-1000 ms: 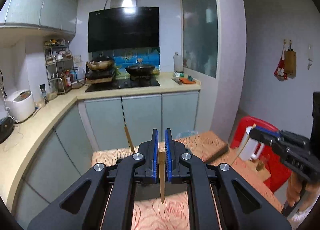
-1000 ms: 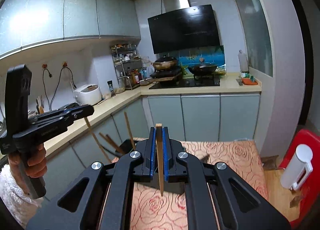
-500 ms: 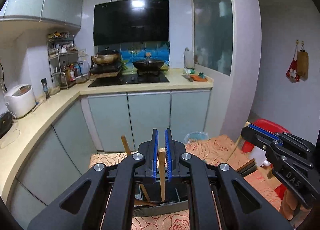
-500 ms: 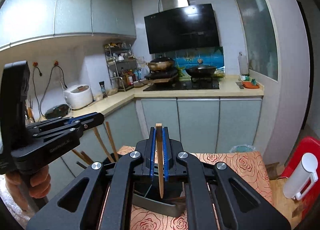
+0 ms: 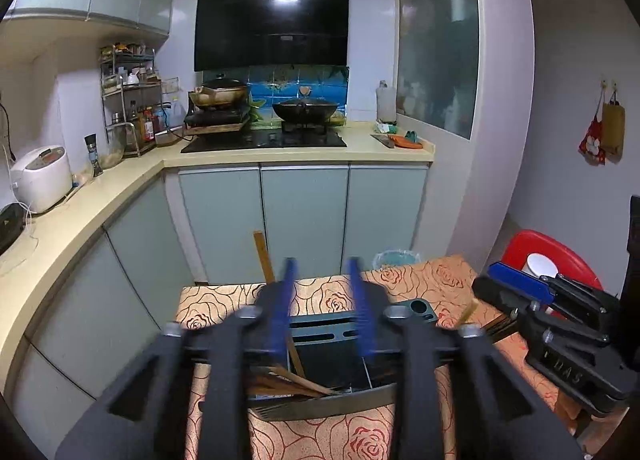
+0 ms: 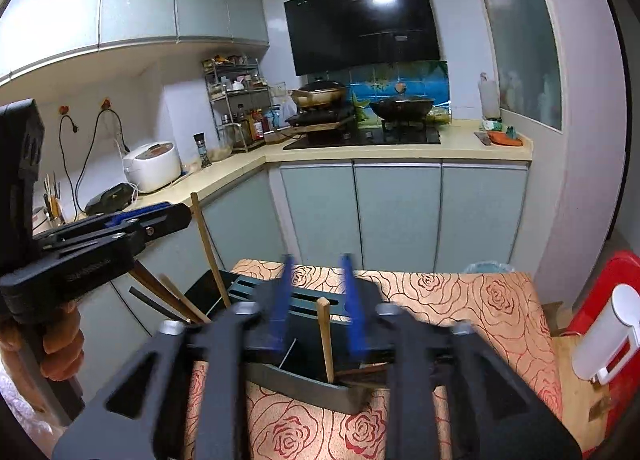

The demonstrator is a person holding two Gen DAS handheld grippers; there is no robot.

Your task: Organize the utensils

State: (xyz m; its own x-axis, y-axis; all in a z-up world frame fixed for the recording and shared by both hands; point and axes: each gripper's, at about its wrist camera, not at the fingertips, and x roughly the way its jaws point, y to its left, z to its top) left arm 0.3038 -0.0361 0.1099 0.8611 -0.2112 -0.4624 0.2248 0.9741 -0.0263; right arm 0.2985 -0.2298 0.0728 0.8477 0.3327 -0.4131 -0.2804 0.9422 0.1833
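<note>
A dark utensil holder (image 5: 320, 326) (image 6: 304, 388) stands on the rose-patterned tablecloth (image 6: 440, 300), with several wooden chopsticks (image 5: 296, 376) lying and leaning inside it. My left gripper (image 5: 322, 300) hovers just over its compartments, jaws opening, and no chopstick shows between its blue pads. My right gripper (image 6: 316, 294) is over the same holder, jaws opening too. A chopstick (image 6: 326, 340) stands loose between its pads, touching neither, with its lower end in the holder. Another chopstick (image 6: 204, 244) leans up beside the left gripper (image 6: 120, 228). The right gripper (image 5: 520, 292) shows at the right of the left wrist view.
A red stool (image 6: 600, 300) carrying a white container (image 6: 604, 332) stands right of the table. Pale cabinets (image 5: 304, 220) and an L-shaped counter (image 5: 80, 212) with a rice cooker (image 5: 40, 180) lie beyond. A small bin (image 5: 396, 260) sits past the table's far edge.
Both grippers came down over the holder. Each was shut on a chopstick before; now both jaws have parted and the chopsticks have dropped free into the holder.
</note>
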